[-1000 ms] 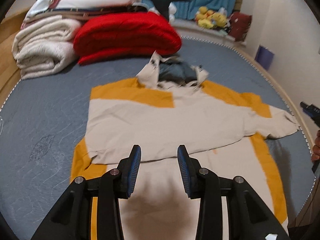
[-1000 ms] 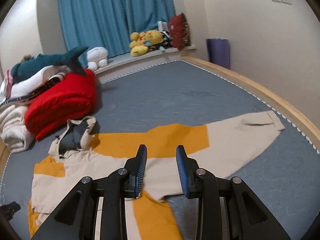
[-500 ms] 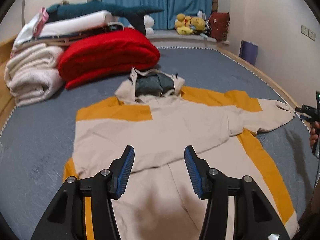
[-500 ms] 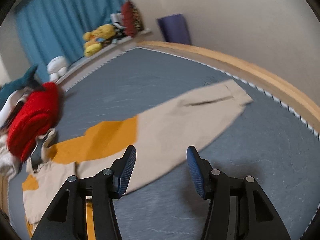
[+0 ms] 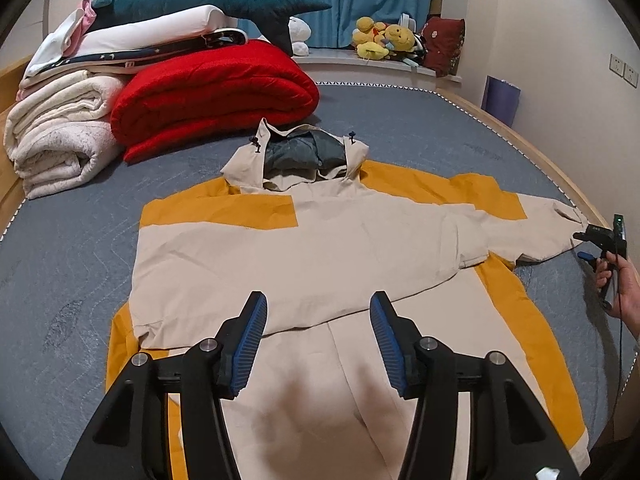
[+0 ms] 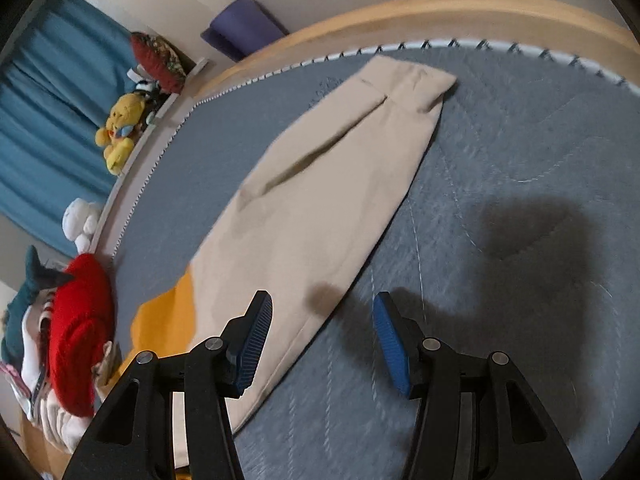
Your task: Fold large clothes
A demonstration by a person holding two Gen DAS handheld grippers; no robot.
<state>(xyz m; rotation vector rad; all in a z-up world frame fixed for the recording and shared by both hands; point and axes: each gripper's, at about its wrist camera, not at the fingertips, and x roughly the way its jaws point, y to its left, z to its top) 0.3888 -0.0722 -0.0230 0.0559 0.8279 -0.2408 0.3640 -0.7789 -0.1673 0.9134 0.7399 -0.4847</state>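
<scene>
A beige and orange hooded jacket [image 5: 320, 248] lies spread on the grey-blue mattress [image 5: 80, 240], its hood [image 5: 296, 156] toward the far side. One sleeve is folded across the chest. My left gripper [image 5: 318, 300] hovers open over the lower front panel, with nothing between its fingers. The other sleeve [image 6: 320, 184] stretches out to the bed's edge, ending in its cuff [image 6: 408, 84]. My right gripper [image 6: 322, 300] stands open just above that sleeve's near hem and touches no cloth. In the left wrist view, the right gripper [image 5: 580, 246] is held by a hand beside the cuff.
Folded white blankets [image 5: 60, 136], a red quilt [image 5: 212, 96] and a plush shark [image 5: 208, 4] are stacked at the far left of the bed. Soft toys [image 5: 384, 40] sit on a ledge under blue curtains. The wooden bed frame [image 6: 440, 12] runs close behind the cuff.
Both grippers' jaws have spread wider. The right gripper has swung down and outward along the stretched sleeve toward its cuff, rolling as it went. The left gripper has shifted slightly.
</scene>
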